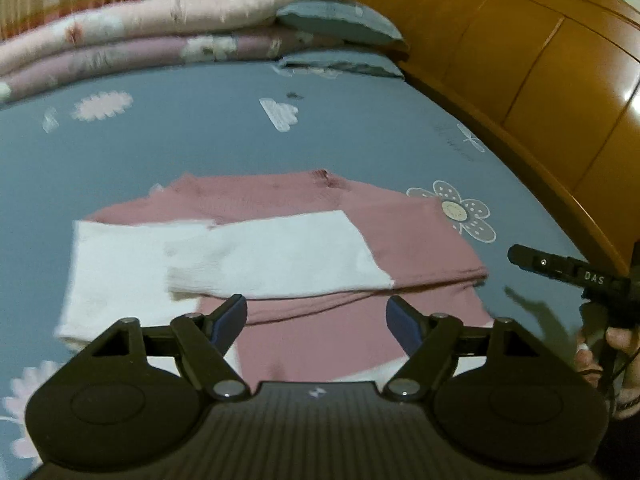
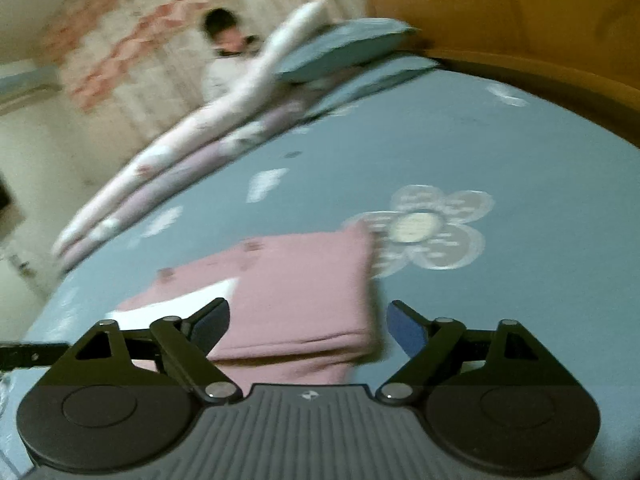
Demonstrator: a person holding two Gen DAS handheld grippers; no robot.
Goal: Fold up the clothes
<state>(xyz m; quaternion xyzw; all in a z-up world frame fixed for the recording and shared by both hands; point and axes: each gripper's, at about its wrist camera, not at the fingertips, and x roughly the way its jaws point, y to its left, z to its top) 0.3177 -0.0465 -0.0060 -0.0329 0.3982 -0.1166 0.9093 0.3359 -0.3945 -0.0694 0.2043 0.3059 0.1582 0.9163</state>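
The folded garment [image 1: 400, 236] is dusty pink with white sleeves [image 1: 280, 256]. It lies on a grey-blue bed sheet [image 1: 200, 140] printed with white and pale pink flowers, beside a pink floral quilt [image 1: 140, 36]. The headboard [image 1: 540, 72] is glossy orange-brown wood.

Dim warm indoor light, fisheye-bent edges, right wrist view motion-blurred, glare on headboard [image 1: 552, 92].

The right wrist view is blurred: a person [image 2: 224, 52] behind the quilts [image 2: 180, 148] is unclear. The garment's [image 2: 296, 300] near edge hides behind the gripper body.
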